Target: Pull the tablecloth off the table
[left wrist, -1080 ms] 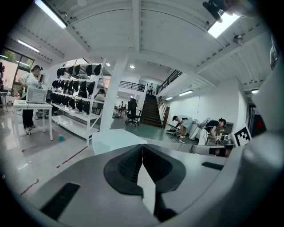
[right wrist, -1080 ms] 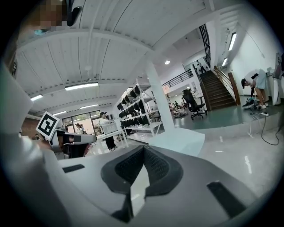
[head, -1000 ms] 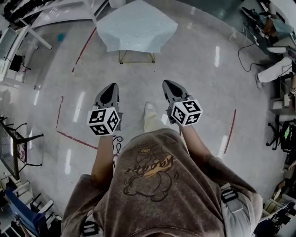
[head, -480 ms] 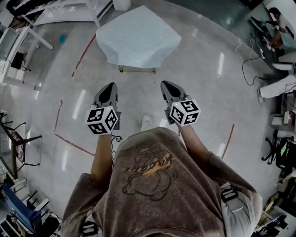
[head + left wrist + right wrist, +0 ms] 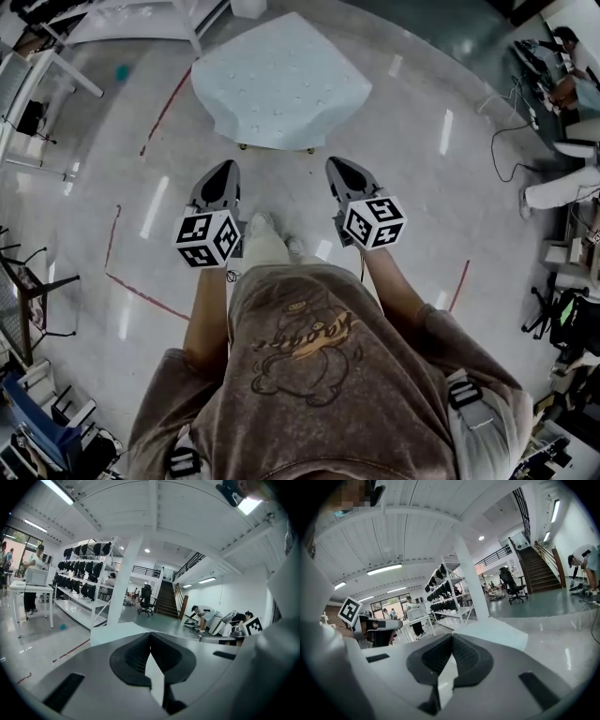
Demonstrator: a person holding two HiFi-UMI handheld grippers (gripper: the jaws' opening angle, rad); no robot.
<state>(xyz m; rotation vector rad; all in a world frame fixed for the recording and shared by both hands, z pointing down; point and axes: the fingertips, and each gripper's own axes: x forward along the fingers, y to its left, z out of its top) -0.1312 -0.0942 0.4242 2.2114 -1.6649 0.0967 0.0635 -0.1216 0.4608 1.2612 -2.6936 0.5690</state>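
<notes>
Jaws of the left gripper (image 5: 150,635) are pressed fully together, the dark ribbed pads meeting with nothing between them. The right gripper (image 5: 452,637) is closed in the same way and holds nothing.

In the head view both are held out in front of the person's body, side by side and a little apart. The left gripper (image 5: 227,171) and the right gripper (image 5: 336,165) each point ahead toward the tablecloth (image 5: 277,79). Neither touches it: a strip of glossy floor (image 5: 422,206) shows between their tips and the cloth's near edge. One shoe (image 5: 261,225) is planted on the floor between the two grippers.

The tablecloth is pale and dotted with small spots. It lies spread over the surface, covers the whole top and hangs down over the sides. Only the thin feet (image 5: 246,146) of the surface show beneath the near edge.

Red tape lines (image 5: 167,101) run across the floor to the left of it. Farther off, the left gripper view shows shelves (image 5: 86,581) stacked with dark items, an office chair (image 5: 146,599) and a staircase (image 5: 165,601).
</notes>
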